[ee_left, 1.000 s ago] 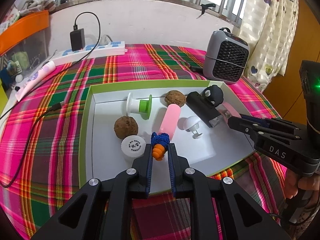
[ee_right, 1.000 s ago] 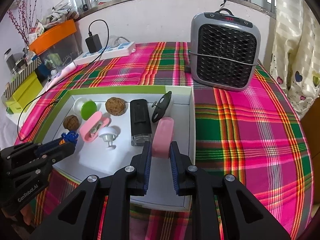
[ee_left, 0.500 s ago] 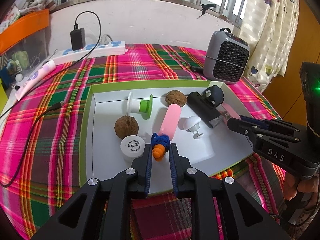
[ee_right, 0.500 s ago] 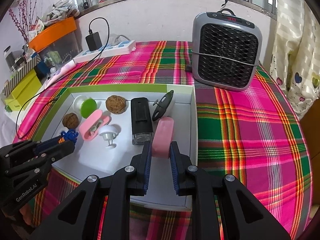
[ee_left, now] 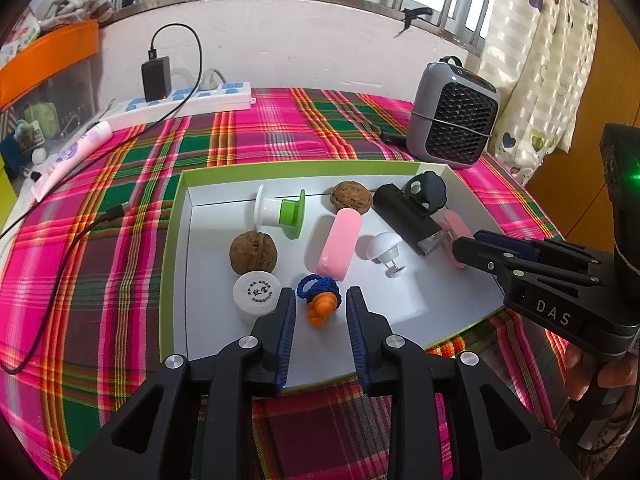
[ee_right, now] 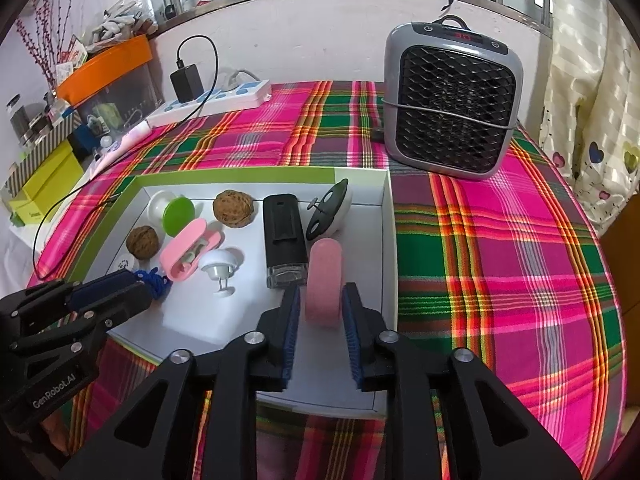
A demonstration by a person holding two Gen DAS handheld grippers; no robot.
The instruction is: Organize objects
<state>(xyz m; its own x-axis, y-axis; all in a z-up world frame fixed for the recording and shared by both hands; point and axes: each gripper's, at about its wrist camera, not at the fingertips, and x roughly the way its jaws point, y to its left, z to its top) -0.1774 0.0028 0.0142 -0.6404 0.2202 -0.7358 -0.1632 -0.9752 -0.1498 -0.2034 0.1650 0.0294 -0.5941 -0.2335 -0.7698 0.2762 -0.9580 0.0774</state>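
Observation:
A white tray with a green rim (ee_left: 176, 240) lies on the plaid cloth. My left gripper (ee_left: 320, 300) hangs over its near edge, its jaws opening. The orange and blue knotted toy (ee_left: 320, 306) lies on the tray floor between the pads, with small gaps either side. My right gripper (ee_right: 321, 294) is at the tray's right end, its jaws opening too. A pink oblong piece (ee_right: 323, 280) rests between its pads, which stand just off it. Also in the tray are two walnuts (ee_left: 253, 252), a white cap (ee_left: 256, 294), a green and white spool (ee_left: 280, 212), a pink case (ee_left: 340, 244) and a black device (ee_right: 285, 236).
A grey heater (ee_right: 452, 104) stands behind the tray's right corner. A power strip with a black charger (ee_left: 176, 98) lies at the back left, and its cable (ee_left: 52, 276) loops over the cloth at the left. Bare plaid cloth (ee_right: 500, 260) stretches right of the tray.
Both grippers' jaws have spread apart. The knotted toy and the pink piece, pinched before, now lie free between the pads. Neither hand has shifted.

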